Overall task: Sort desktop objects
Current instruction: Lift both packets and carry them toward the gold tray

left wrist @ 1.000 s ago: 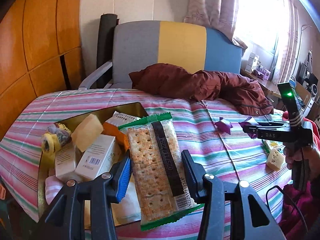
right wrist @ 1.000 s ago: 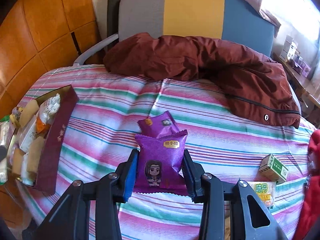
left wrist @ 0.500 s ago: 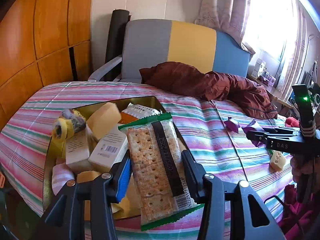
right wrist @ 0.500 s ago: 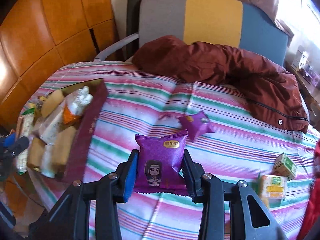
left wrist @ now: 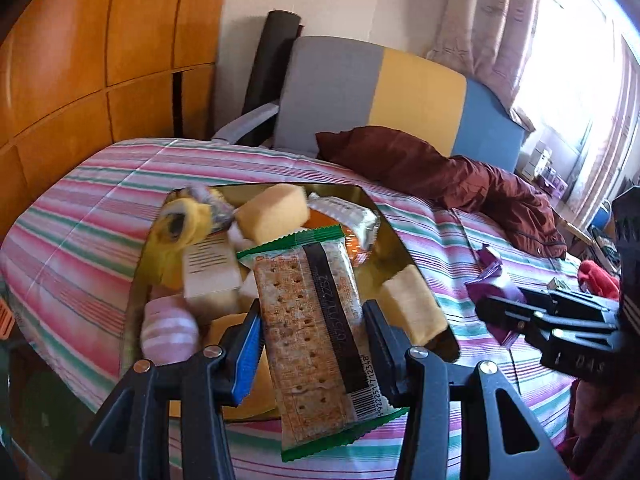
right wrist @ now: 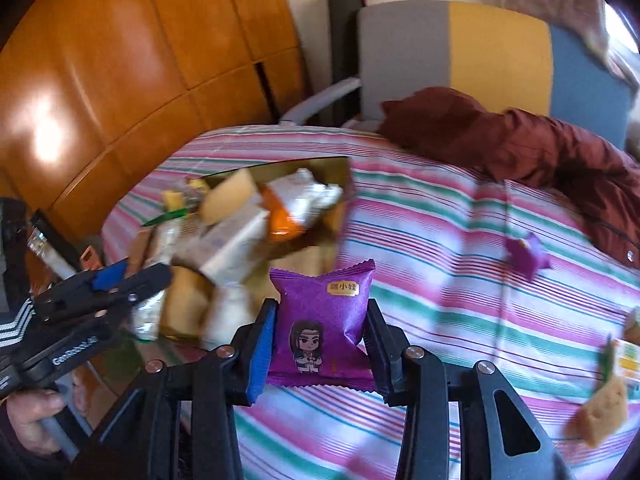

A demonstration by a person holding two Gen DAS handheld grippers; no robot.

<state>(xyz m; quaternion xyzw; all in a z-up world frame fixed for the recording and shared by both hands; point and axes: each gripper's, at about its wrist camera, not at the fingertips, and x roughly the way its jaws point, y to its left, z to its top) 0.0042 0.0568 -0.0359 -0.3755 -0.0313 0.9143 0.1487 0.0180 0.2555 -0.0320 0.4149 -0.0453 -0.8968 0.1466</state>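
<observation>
Pinching a cracker pack (left wrist: 310, 328) by its long edges, the left tongs (left wrist: 312, 336) hang over the near end of an open box (left wrist: 394, 224). Left wrist view: pack is clear film with green serrated ends and a black barcode strip; pale perforated crackers show through. Box has a shiny gold lining and sits on a striped cloth (left wrist: 80, 216) in pink, green and white. Inside: spongy yellow cake blocks (left wrist: 274, 216), a white carton (left wrist: 210, 268), a yellow tape roll (left wrist: 180, 228), a silvery wrapper (left wrist: 348, 216) and a pink-striped soft lump (left wrist: 170, 330). Only this view shows the window and curtain (left wrist: 500, 20) at right. The right tongs (left wrist: 496, 308) enter from the right edge, seen side-on, with purple foil showing at the tips.

Right wrist view: right tongs (right wrist: 318, 340) clamp a purple pouch (right wrist: 324, 320), glossy, pillow-shaped, zigzag-sealed, printed with a cartoon figure and a gold label. It is held above the cloth, just right of the box (right wrist: 340, 216), whose contents are motion-blurred. Only here: a second purple pouch (right wrist: 528, 254) lying on the cloth, a hand (right wrist: 28, 420) gripping the left tongs (right wrist: 132, 276) at lower left, and blurred packets (right wrist: 604, 404) at the right edge. A maroon jacket (right wrist: 540, 140) lies behind, against a grey, yellow and blue chair (right wrist: 480, 52).
</observation>
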